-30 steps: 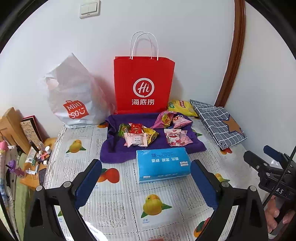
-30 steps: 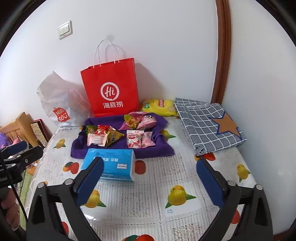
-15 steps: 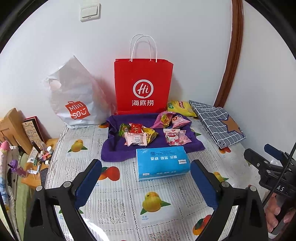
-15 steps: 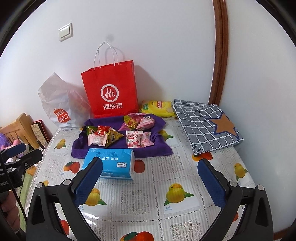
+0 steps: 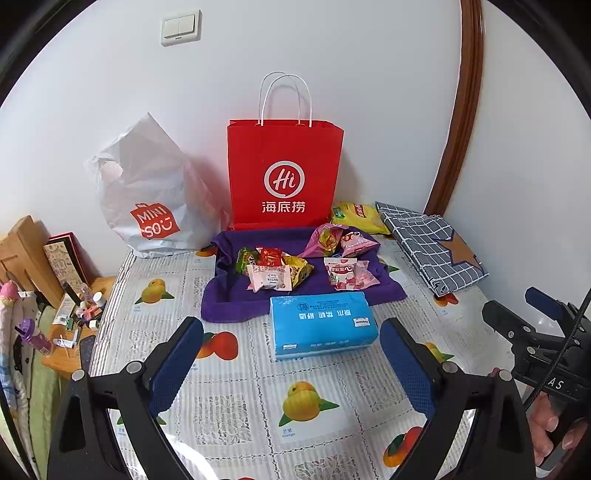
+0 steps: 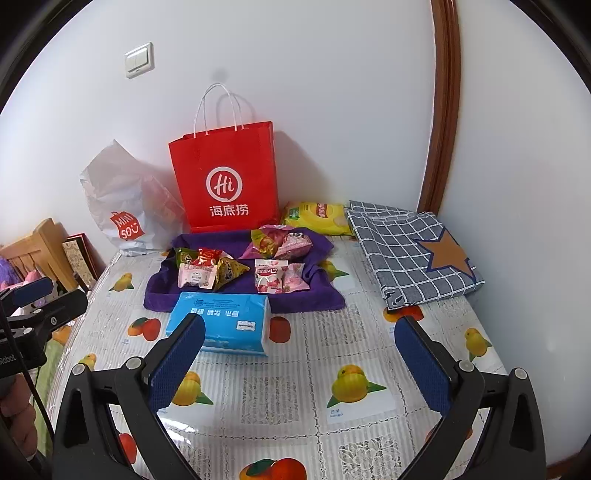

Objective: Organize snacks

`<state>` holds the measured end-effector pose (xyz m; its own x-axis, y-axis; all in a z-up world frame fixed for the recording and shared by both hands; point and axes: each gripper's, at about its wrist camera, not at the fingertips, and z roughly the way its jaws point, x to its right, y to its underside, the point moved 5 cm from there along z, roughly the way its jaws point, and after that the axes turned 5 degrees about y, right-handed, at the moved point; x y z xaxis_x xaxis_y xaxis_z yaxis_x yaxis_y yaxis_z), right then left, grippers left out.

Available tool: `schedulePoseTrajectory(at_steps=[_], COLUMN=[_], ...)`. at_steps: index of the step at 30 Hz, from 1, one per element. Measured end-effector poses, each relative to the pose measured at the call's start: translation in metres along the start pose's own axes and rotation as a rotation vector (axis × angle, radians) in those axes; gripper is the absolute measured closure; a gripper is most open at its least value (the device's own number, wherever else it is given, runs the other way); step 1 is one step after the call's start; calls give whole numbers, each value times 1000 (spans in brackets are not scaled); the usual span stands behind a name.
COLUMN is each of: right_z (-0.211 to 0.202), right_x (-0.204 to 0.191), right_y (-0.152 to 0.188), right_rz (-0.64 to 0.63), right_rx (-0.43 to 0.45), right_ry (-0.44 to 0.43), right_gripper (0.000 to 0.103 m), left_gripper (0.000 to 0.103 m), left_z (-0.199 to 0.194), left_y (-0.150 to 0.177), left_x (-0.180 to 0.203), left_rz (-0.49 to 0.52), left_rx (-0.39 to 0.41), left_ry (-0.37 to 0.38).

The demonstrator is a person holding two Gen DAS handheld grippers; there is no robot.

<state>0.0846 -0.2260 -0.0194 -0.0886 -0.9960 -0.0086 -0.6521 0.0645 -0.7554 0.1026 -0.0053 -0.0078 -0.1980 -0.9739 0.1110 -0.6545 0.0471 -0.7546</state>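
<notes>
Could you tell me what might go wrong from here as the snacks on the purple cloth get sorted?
1. The blue tissue pack lies right in front of the purple cloth, so a claw reaching forward may knock it.
2. The snack packets overlap in loose piles; closing on one could drag or lift a neighbour.
3. The red paper bag stands upright just behind the cloth, and a bump could tip it.

White wall (image 5: 369,74), light switch (image 5: 181,27), brown trim (image 5: 458,110).
</notes>
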Motion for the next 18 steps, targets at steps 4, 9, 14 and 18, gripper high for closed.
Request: schedulePoseTrajectory(at_steps=[4,9,14,18], right_z=[-1,-2,-3,-3], right_x=[-2,-3,-3,-3], right_y=[1,2,3,4], right_rz=[-6,-7,-8,-11], right_rx=[0,-1,0,0], right_ry=[-4,-6,-8,-9], right_gripper=[2,2,2,2], left_gripper=[6,6,6,6], left_z=[0,-2,-4,-6], left_y=[0,1,1,1], left_x=[0,0,0,1], left_rz=[1,-2,-2,-4], left_rx=[1,5,7,11], left_ry=[0,3,3,6])
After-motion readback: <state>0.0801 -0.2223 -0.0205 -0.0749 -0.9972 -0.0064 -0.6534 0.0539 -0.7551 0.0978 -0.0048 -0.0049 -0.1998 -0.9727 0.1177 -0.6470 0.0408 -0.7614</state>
